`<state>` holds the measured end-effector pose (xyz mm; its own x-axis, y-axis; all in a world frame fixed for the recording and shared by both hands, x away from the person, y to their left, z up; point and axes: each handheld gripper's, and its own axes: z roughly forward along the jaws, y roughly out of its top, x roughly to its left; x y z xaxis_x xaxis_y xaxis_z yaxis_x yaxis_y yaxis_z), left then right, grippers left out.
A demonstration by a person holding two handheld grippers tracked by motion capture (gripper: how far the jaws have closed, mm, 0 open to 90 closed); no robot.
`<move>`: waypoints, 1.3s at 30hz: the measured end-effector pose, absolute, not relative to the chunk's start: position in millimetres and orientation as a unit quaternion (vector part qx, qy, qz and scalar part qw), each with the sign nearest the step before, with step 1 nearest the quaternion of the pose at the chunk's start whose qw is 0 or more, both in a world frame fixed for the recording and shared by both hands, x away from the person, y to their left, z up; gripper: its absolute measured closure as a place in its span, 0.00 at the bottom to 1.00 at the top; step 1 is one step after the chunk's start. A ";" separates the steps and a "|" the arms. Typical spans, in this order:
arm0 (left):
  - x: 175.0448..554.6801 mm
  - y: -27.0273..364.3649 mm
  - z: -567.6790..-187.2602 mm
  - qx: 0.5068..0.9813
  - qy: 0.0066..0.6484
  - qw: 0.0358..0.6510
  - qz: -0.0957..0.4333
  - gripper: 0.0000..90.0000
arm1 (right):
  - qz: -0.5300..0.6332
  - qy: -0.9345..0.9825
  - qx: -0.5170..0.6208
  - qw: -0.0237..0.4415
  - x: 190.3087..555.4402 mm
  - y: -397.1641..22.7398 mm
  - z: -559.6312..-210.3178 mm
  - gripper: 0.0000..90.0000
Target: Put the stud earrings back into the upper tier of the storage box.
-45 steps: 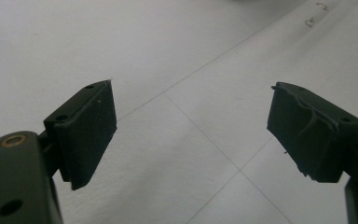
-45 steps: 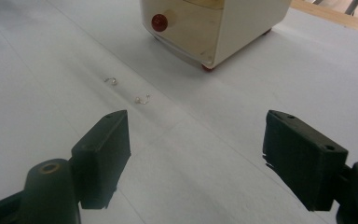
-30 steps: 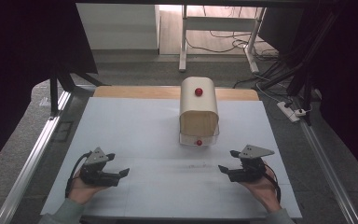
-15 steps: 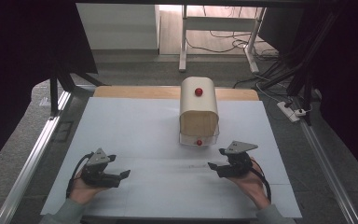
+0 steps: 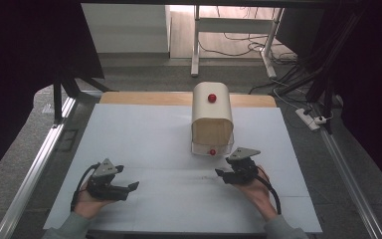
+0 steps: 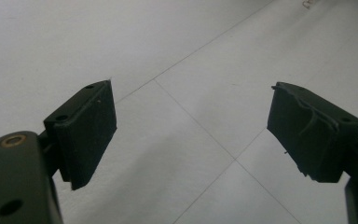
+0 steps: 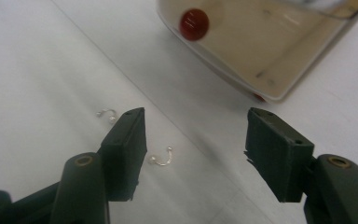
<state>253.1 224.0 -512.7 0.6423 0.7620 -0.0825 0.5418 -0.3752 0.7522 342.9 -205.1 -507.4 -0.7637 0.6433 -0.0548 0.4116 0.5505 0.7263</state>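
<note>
Right gripper point(image 5: 227, 174), jaws apart w/ nothing between, just been closing, sits near the cream box point(image 5: 212, 117) mid-desk point(image 5: 144, 134). Two tiny silver hooks point(image 7: 162, 157) lie by its jaws, hard to make out. Left gripper point(image 5: 128, 189), jaws released, near-left. Box's far side hidden.

1. A white table top point(image 5: 144, 139) is seen, with a wooden strip point(image 5: 144, 98) along its far edge.
2. A cream box point(image 5: 212, 117) with red knobs is set on it, right of centre toward the far side.
3. Two small silver hooks point(image 7: 162, 158) are laid on the white surface near the box, just apart from each other.
</note>
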 end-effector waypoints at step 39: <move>253.2 225.7 -515.5 0.821 0.395 0.387 0.139 0.17 | 0.338 0.876 0.320 0.127 348.5 -196.3 -522.4 0.79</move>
